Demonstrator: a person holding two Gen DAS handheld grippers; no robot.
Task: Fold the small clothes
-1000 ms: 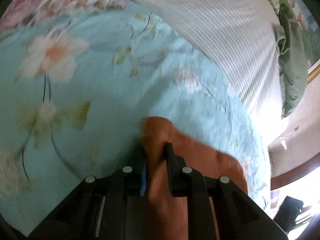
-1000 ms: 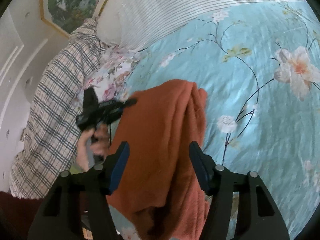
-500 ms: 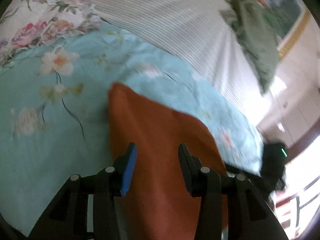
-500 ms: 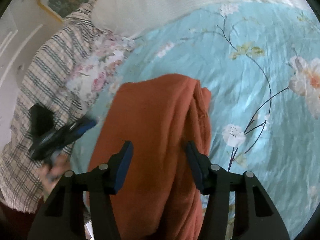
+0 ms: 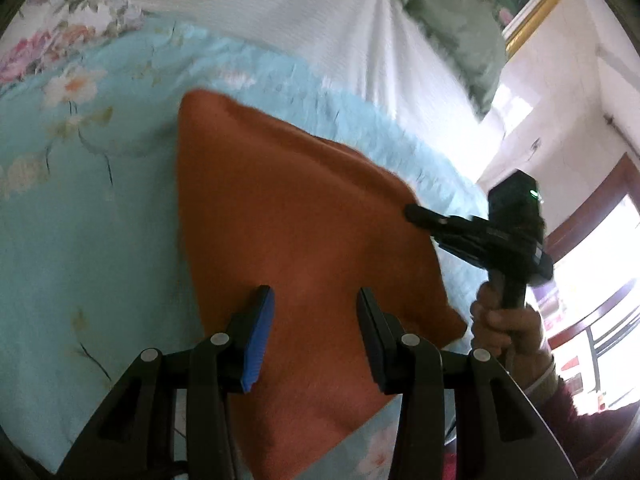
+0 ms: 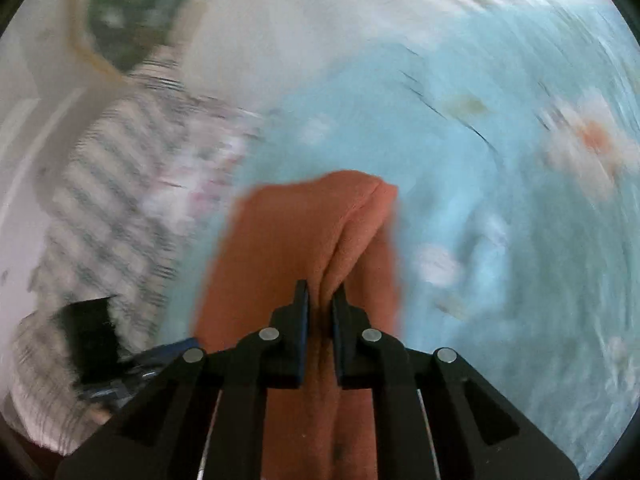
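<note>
Lying on the light-blue floral bedspread (image 5: 92, 216), the rust-orange garment (image 5: 296, 232) serves as the reference for every position below. It is folded into a rough wedge, and its pointed corner reaches toward the white striped bedding (image 5: 304, 16) beyond it.

Left gripper (image 5: 315, 330): released. The jaws stand apart above the near part of the garment, and the orange cloth shows between the blue pad (image 5: 258, 340) and the opposite finger without either pressing on it.

Right gripper (image 6: 320, 312): clenched on the garment. Its jaws have just been closing, and a raised ridge of orange cloth is pinched between the two fingers. In the left wrist view this gripper meets the garment's right edge, held by a hand (image 5: 506, 320) just beside that edge.

Beyond the garment's far corner, past the striped bedding, a green cloth (image 5: 452, 20) lies against a gold picture frame (image 5: 536, 12). To the garment's left in the right wrist view lies a plaid fabric (image 6: 104, 208), heavily blurred.
</note>
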